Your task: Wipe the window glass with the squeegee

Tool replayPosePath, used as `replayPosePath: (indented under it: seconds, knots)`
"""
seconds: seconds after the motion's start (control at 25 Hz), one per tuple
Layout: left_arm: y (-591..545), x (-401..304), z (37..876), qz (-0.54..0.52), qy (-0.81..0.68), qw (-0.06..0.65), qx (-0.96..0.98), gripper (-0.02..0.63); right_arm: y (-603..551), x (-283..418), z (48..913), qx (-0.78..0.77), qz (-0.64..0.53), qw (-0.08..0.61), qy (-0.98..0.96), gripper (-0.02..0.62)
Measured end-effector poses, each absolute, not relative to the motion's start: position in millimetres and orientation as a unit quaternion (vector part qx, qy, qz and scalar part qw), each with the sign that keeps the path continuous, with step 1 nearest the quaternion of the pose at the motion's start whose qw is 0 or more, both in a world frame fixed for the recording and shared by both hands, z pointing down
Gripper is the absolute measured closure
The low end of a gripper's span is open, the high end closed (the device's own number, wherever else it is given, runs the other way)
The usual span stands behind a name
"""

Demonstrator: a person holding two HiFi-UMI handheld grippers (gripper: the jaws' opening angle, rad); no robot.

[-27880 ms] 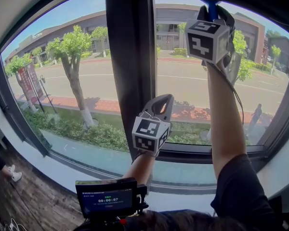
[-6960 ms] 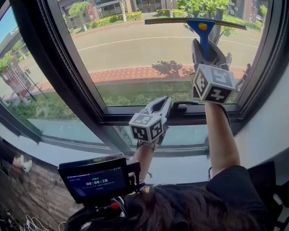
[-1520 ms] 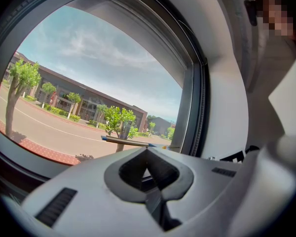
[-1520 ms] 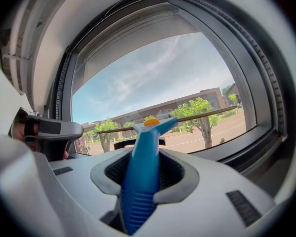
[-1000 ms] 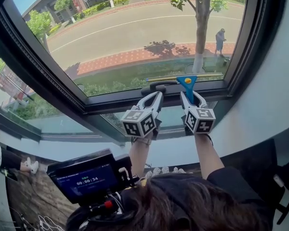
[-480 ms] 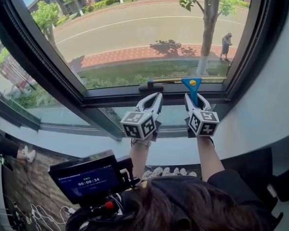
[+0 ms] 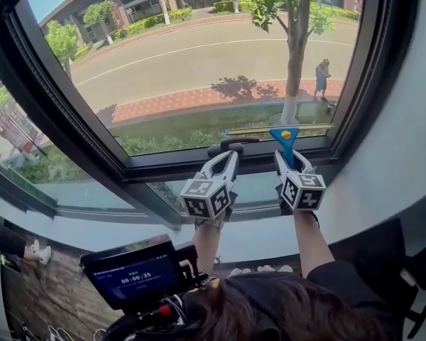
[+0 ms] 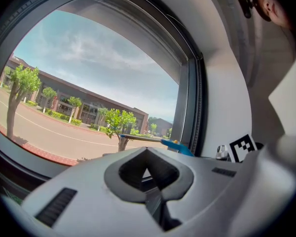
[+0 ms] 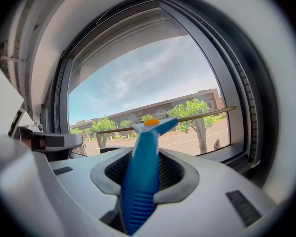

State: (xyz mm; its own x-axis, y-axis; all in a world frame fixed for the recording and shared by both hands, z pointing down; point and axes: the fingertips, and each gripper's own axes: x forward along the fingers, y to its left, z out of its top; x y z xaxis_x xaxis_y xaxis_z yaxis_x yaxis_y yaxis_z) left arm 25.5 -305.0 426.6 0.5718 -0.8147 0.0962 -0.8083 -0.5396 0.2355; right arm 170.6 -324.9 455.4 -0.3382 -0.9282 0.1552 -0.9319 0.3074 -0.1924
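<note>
R gripper (image 7: 288,156) is clamped on the blue grip of the squeegee (image 7: 282,135), low on the ribbed part, prob. so the blade (image 7: 278,128) can press flat on the window glass (image 7: 199,55). Blade lies level at the very bottom of the pane, just above the lower frame (image 7: 163,163) (looks like the end of a downward pull). L gripper (image 7: 229,156) is closed on nothing, parked beside the black window handle (image 7: 231,145), clear of the blade.
</note>
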Motion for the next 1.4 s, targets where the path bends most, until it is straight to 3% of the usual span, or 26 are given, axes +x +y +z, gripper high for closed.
replayPosePath:
  seconds: [0.24, 0.44, 0.96, 1.4]
  knots:
    - [-311.8, 15.5, 437.4, -0.019, -0.451, 0.152, 0.879, 0.604, -324.9, 156.3, 413.7, 0.565, 0.125, 0.004, -0.816, 0.463]
    - [-329.0, 20.6, 412.8, -0.013, -0.447, 0.124, 0.886, 0.604, -323.1, 156.9, 350.5, 0.557, 0.117, -0.010, -0.822, 0.463]
    - [-347.8, 50.9, 369.9, -0.035, -0.462, 0.095, 0.881, 0.604, -327.2, 194.9, 104.6, 0.542, -0.004, -0.096, -0.835, 0.463]
    - [-348.3, 64.4, 353.1, -0.043, -0.458, 0.084, 0.884, 0.604, -342.5, 183.9, -53.3, 0.544, -0.067, -0.120, -0.828, 0.463]
